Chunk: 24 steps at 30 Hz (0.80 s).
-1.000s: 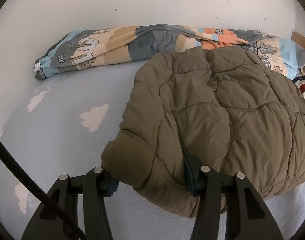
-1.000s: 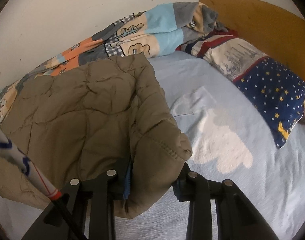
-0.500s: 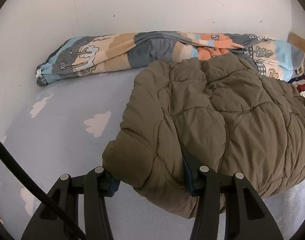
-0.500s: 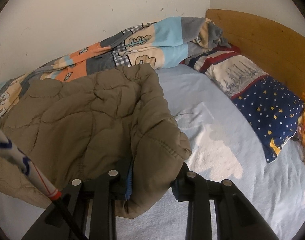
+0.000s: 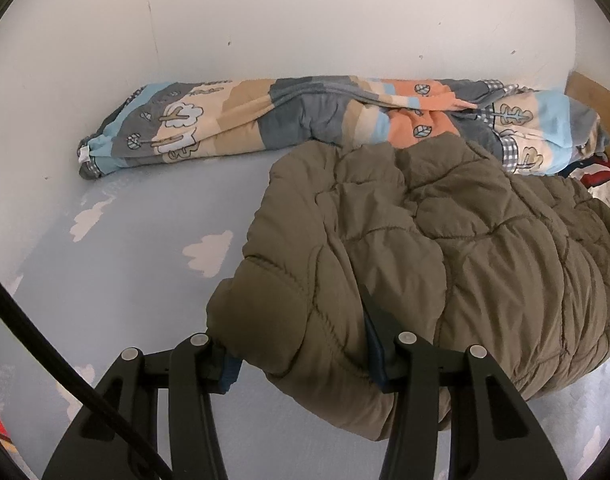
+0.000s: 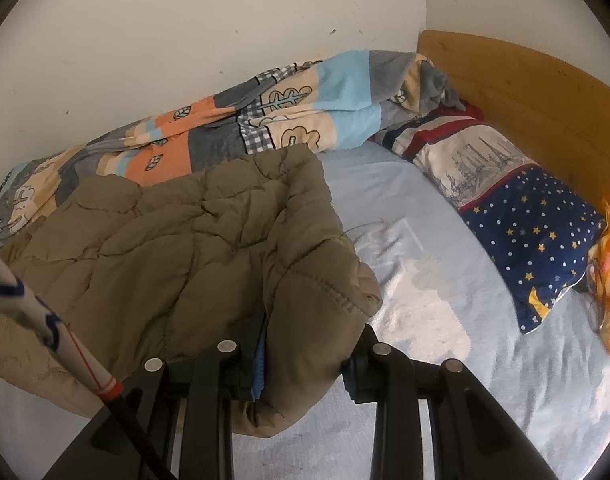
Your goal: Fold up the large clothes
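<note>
jacket [image 5: 445, 248]: olive quilted, on the bed [image 5: 125, 280], far edge touching the blanket [image 5: 305, 120] by the wall
left tongs [image 5: 301, 356]: clenched on the jacket's near-left corner, padding bulges between the jaws
right tongs [image 6: 301, 364]: clenched on the near-right corner, hem fold pinched
change: over the last second both near corners have come up off the bed; more wall and blanket visible past the jacket than before; grips unchanged
far half: flat on the bed, just beside the blanket
pillow [image 6: 525, 216]: well apart from the jacket, at the headboard
meaning: probably the start of 1 fold, near hem carried toward the blanket
risk: thick padding could slip from 1 pair
</note>
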Motion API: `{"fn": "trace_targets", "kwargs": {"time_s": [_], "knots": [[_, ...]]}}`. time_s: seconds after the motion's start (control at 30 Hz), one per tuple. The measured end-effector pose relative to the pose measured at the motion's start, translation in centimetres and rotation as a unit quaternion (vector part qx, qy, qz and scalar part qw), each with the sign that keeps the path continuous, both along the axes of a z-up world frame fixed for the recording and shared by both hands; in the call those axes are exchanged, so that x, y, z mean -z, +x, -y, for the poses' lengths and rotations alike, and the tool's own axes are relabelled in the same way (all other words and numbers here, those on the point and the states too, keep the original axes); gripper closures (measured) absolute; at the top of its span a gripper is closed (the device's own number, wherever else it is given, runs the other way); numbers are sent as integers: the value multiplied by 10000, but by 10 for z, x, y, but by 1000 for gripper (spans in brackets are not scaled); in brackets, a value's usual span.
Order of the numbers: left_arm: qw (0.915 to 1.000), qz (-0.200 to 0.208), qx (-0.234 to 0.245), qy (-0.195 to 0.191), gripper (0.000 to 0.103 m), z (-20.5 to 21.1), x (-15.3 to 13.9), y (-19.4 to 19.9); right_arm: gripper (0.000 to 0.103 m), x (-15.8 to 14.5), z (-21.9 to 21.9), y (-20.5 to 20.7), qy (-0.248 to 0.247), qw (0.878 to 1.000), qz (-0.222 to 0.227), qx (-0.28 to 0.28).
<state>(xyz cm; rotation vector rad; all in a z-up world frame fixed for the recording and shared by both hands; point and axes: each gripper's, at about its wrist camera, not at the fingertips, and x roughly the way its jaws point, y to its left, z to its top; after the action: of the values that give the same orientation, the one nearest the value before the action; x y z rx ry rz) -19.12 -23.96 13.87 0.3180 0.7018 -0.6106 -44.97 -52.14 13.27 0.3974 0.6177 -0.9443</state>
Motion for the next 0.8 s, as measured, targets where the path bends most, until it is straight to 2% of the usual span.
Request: {"fn": "trace_targets", "kwargs": {"time_s": [0.2,0.47,0.8], "knots": [[10000,19,7,-73,55,-21,-15,-21,72,-15,-21,-16,-81,9999,49,-120],[9996,27,43,-280,55,-65,-35,-67,72,-34,-59,-57,-13,9993,283,-230],[9997,-46,25,-253,55,-125,-24,-128,72,-29,-122,-114,56,9987,386,-330]]}}
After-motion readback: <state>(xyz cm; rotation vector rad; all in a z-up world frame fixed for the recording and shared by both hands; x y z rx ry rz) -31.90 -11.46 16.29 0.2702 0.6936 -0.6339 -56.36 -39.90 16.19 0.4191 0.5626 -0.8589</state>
